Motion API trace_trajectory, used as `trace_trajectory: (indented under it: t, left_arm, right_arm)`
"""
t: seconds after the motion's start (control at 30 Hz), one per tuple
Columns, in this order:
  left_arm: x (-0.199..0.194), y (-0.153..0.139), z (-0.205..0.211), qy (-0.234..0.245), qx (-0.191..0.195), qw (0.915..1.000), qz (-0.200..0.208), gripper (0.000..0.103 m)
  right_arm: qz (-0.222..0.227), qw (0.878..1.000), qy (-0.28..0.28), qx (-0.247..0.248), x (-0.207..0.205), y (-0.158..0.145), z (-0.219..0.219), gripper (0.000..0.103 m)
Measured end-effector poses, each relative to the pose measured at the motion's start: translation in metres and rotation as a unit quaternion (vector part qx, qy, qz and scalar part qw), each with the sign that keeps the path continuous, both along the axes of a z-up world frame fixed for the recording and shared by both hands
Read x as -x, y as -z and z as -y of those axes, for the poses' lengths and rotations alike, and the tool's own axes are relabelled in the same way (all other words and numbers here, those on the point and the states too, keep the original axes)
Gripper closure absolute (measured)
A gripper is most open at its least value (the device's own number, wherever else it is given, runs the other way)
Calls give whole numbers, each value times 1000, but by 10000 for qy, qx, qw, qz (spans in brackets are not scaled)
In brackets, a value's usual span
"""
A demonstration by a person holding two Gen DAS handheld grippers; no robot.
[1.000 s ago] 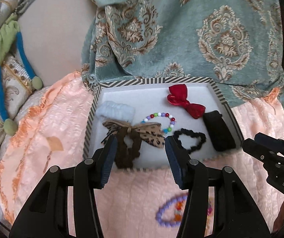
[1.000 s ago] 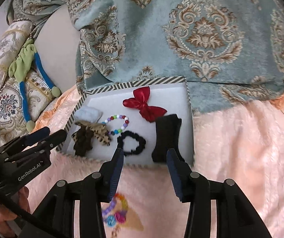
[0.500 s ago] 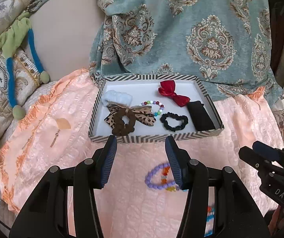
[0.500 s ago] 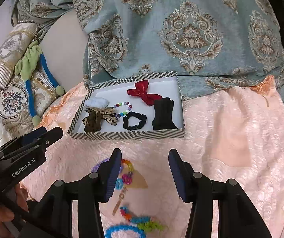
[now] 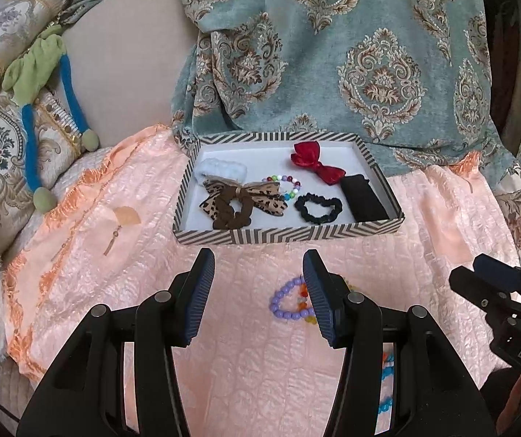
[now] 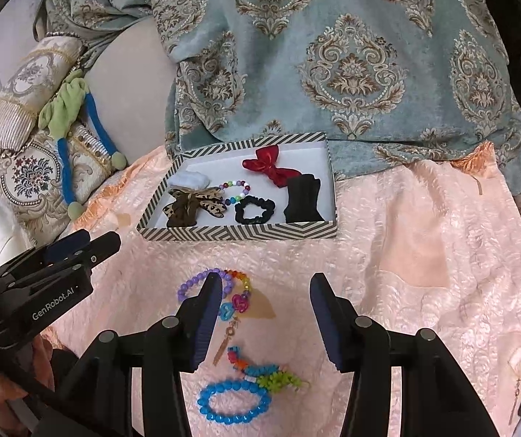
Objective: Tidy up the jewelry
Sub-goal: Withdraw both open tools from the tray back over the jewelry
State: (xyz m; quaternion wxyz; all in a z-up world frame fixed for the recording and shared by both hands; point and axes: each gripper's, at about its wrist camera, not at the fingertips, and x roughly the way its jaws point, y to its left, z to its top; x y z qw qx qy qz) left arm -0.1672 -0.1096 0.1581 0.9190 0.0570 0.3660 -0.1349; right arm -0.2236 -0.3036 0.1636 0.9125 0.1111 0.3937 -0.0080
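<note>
Both claws have backed away from the tray point(image 5: 286, 235) since the earlier frames, so it now looks smaller and sits at 12 o'clock of each, with loose beadwork come into view on the peach bedspread point(image 6: 424, 291).

Left claw point(image 5: 257, 291) stands open with nothing between its pads; so does the right claw point(image 6: 266, 313). In the tray lie a red bow point(image 5: 317, 167), a leopard bow point(image 5: 246, 198), a black scrunchie point(image 5: 317, 208), a bead ring point(image 5: 284, 185), a white scrunchie point(image 5: 220, 168) and a black clip point(image 5: 364, 200).

Still outside it: a purple bracelet point(image 6: 191, 286) at 10 o'clock of the right claw, partly behind its left finger, a charm string point(image 6: 237, 304) just beside it, and a blue bracelet point(image 6: 233, 400) at 6 o'clock, touching a green-and-orange piece point(image 6: 271, 377).

My guess is that the purple bracelet goes next. It appears to touch or overlap the charm string (hard to tell whether they are linked), so a pinch may drag both, or snag the soft bedspread. Round beads could also roll out of a shallow grip and drop short of the tray.
</note>
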Motion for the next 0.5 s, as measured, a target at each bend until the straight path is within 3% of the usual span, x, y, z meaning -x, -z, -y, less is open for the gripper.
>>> trace_trajectory:
  t: [0.27, 0.5]
  left_arm:
    - [-10, 9, -18, -126, 336, 9987, -373, 52]
    - [-11, 21, -15, -71, 300, 9980, -555, 52]
  right_arm:
    - [-59, 9999, -39, -99, 8, 7, 7, 55]
    - [-71, 9999, -72, -112, 11, 9, 8, 55]
